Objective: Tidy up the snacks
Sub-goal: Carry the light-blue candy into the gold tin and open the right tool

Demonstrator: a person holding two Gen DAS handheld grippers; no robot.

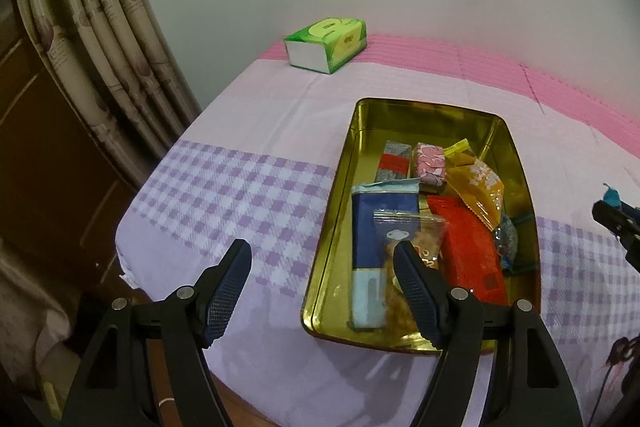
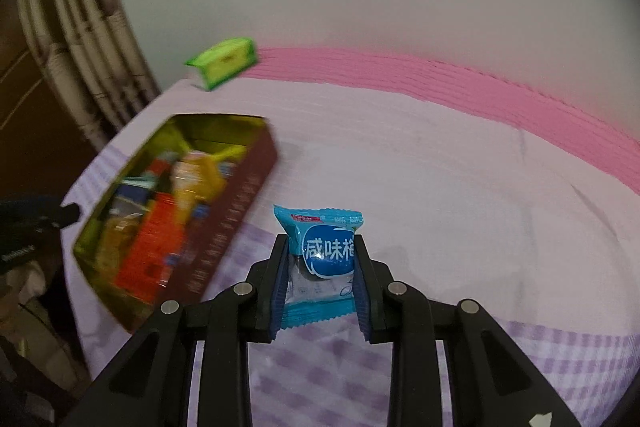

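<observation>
A gold tin tray (image 1: 344,187) sits on the cloth-covered table and holds several snack packs: a blue pack (image 1: 376,223), a red pack (image 1: 468,247), a yellow pack (image 1: 476,183), a pink pack (image 1: 430,163). My left gripper (image 1: 324,255) is open and empty, hovering over the tray's near left edge. My right gripper (image 2: 320,243) is shut on a small blue snack packet (image 2: 324,247), held above the table to the right of the tray (image 2: 240,195). The right gripper's tip (image 1: 612,215) shows at the right edge of the left wrist view.
A green tissue pack (image 1: 328,43) lies at the table's far left corner; it also shows in the right wrist view (image 2: 224,63). A curtain (image 1: 100,39) hangs to the left. A wall stands behind the table. The table's left edge (image 1: 132,227) drops off beside the tray.
</observation>
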